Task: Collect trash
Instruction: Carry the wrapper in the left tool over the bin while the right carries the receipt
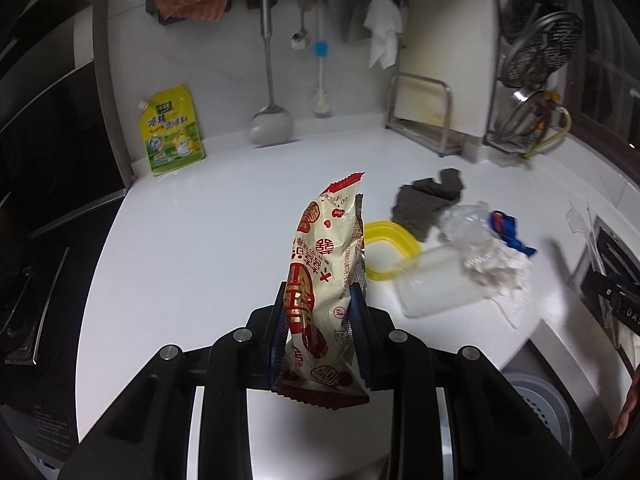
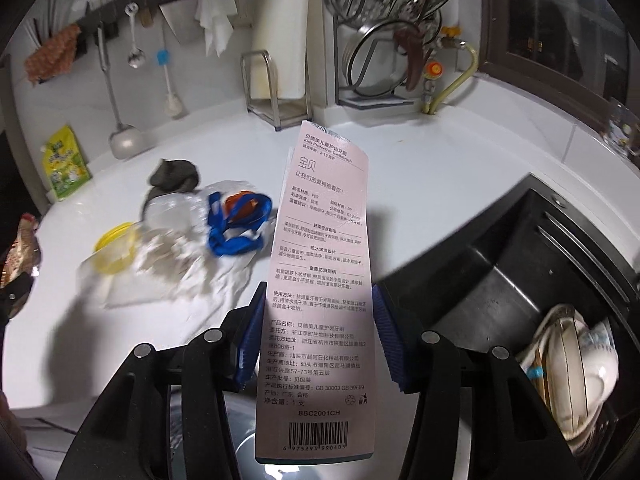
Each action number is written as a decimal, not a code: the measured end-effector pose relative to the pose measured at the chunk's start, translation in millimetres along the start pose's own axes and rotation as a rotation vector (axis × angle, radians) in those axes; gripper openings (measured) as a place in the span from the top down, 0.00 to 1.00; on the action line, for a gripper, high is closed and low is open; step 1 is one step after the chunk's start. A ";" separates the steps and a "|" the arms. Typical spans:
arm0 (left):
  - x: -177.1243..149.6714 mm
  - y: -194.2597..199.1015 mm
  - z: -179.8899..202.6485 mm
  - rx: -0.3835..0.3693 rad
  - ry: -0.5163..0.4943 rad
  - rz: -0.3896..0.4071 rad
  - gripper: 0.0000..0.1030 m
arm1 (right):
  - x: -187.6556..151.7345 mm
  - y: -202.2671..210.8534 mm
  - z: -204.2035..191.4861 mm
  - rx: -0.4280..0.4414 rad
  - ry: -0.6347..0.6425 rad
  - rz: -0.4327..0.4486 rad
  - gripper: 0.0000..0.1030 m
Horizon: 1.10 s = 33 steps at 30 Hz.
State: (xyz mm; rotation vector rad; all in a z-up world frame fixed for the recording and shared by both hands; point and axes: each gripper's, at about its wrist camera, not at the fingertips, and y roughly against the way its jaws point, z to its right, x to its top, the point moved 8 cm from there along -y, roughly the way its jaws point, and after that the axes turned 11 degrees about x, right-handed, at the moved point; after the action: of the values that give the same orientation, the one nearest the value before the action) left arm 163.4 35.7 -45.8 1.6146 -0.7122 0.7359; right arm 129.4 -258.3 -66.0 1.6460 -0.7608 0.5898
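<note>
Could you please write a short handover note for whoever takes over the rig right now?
Left gripper: shut on the snack wrapper, held above the counter.
Right gripper: shut on the pink toothbrush card.
Still on the white counter: blue wrapper, crumpled clear plastic, white tissue, all heaped beside the yellow-rimmed container and grey rag.
Done: two pieces picked up. Left: bin both, then clear the heap.

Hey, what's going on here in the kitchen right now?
Someone is clearing trash off a white counter with two handheld grippers. The left gripper is shut on a red and cream snack wrapper, the right gripper on a pink toothbrush package card. On the counter lie crumpled clear plastic and tissue, a blue wrapper, a yellow-rimmed lid and a grey rag.
</note>
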 end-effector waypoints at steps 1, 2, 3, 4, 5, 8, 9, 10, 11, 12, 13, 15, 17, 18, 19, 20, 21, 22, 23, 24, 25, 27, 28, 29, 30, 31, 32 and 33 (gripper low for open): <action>-3.9 8.4 4.1 -0.013 -0.005 0.006 0.72 | -4.8 7.5 -3.0 0.003 0.000 0.005 0.52; -7.3 14.9 7.5 -0.024 -0.008 0.009 0.72 | -8.7 12.9 -5.5 0.005 0.000 0.009 0.52; -11.6 21.4 11.3 -0.037 -0.010 0.009 0.72 | -15.9 22.3 -8.4 0.010 -0.001 0.014 0.52; -17.0 28.7 15.7 -0.054 -0.014 0.008 0.72 | -22.6 29.9 -11.4 0.017 -0.005 0.019 0.52; -21.0 32.8 17.8 -0.062 -0.017 0.007 0.72 | -29.5 36.3 -13.8 0.026 -0.009 0.020 0.52; -37.9 51.1 26.1 -0.095 -0.023 0.006 0.72 | -54.2 53.0 -24.0 0.044 -0.006 0.014 0.52; -42.7 56.3 28.9 -0.106 -0.028 0.006 0.72 | -65.9 59.7 -28.8 0.050 0.002 0.010 0.52; -47.3 61.0 32.0 -0.113 -0.035 0.008 0.72 | -72.1 62.9 -31.2 0.053 0.006 0.007 0.52; -52.5 66.9 35.2 -0.115 -0.044 0.013 0.72 | -82.9 67.6 -34.9 0.061 0.009 -0.002 0.52; -56.8 71.7 37.9 -0.117 -0.052 0.017 0.72 | -89.4 70.3 -37.6 0.068 0.012 -0.009 0.52; -61.0 75.0 40.4 -0.122 -0.059 0.017 0.72 | -98.9 73.7 -41.0 0.075 0.020 -0.019 0.52; -71.9 81.7 47.5 -0.142 -0.073 0.007 0.72 | -114.0 77.8 -46.2 0.087 0.026 -0.037 0.52; -82.3 85.5 54.7 -0.159 -0.082 -0.005 0.72 | -128.2 79.9 -50.1 0.102 0.029 -0.057 0.52; -87.1 86.6 58.0 -0.167 -0.086 -0.010 0.72 | -135.1 80.3 -52.3 0.105 0.034 -0.065 0.52; -92.7 87.5 62.1 -0.175 -0.092 -0.017 0.72 | -142.2 80.5 -53.9 0.107 0.038 -0.074 0.52; -97.3 88.3 65.2 -0.180 -0.098 -0.021 0.72 | -145.9 79.9 -54.8 0.112 0.038 -0.080 0.52; -102.7 89.5 68.6 -0.182 -0.107 -0.025 0.72 | -152.2 79.0 -55.5 0.120 0.036 -0.091 0.52; -107.5 90.3 71.4 -0.183 -0.117 -0.026 0.72 | -157.6 77.4 -55.2 0.124 0.032 -0.102 0.52; -112.9 91.2 74.2 -0.183 -0.129 -0.027 0.72 | -162.4 75.9 -55.2 0.125 0.031 -0.112 0.52; -117.4 91.1 76.4 -0.183 -0.137 -0.030 0.72 | -168.1 74.2 -54.6 0.122 0.032 -0.122 0.52; -121.8 90.6 78.2 -0.185 -0.144 -0.035 0.72 | -173.2 72.5 -53.8 0.121 0.032 -0.131 0.52; -132.3 86.8 81.9 -0.188 -0.152 -0.055 0.72 | -181.8 69.6 -53.4 0.131 0.025 -0.149 0.52; -136.5 84.7 83.3 -0.192 -0.153 -0.067 0.72 | -186.1 68.5 -53.3 0.134 0.025 -0.156 0.52; -141.9 81.9 84.3 -0.193 -0.154 -0.082 0.72 | -189.3 66.7 -53.4 0.136 0.025 -0.163 0.52; -146.4 79.1 85.3 -0.192 -0.156 -0.095 0.72 | -193.3 65.2 -53.2 0.140 0.022 -0.172 0.52; -149.9 77.4 86.2 -0.191 -0.160 -0.104 0.72 | -196.0 64.3 -52.7 0.144 0.020 -0.177 0.52; -153.1 75.6 86.7 -0.187 -0.165 -0.109 0.72 | -198.9 63.4 -51.8 0.148 0.017 -0.182 0.52; -155.2 74.8 86.8 -0.180 -0.171 -0.107 0.71 | -202.3 62.0 -51.3 0.151 0.013 -0.189 0.52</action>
State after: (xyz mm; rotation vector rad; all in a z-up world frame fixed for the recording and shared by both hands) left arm 16.3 -52.2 -134.3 1.5490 -0.7855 0.4465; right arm -49.7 -181.8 -163.3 1.8276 -0.5544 0.5332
